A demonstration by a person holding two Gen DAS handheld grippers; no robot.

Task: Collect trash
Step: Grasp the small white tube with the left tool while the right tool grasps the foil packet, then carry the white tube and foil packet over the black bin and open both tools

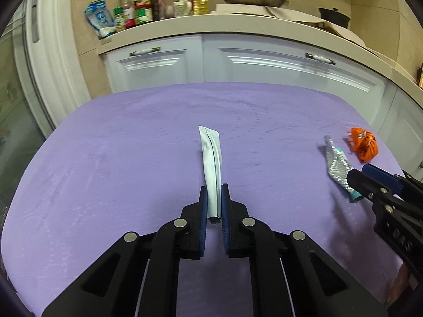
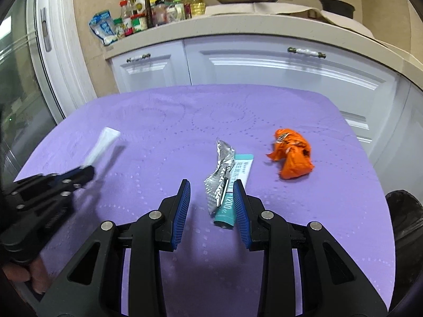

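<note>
Now the left gripper (image 1: 214, 203) is clamped on the white packet (image 1: 211, 163) above the surface (image 1: 119, 158), while the right gripper (image 2: 211, 206), wide open, straddles the foil tube (image 2: 224, 182) and probably must close next.

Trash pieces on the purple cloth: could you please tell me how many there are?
3: the white packet between the left jaws, the silver-teal wrapper between the right jaws, and the orange wrapper farther right.
</note>
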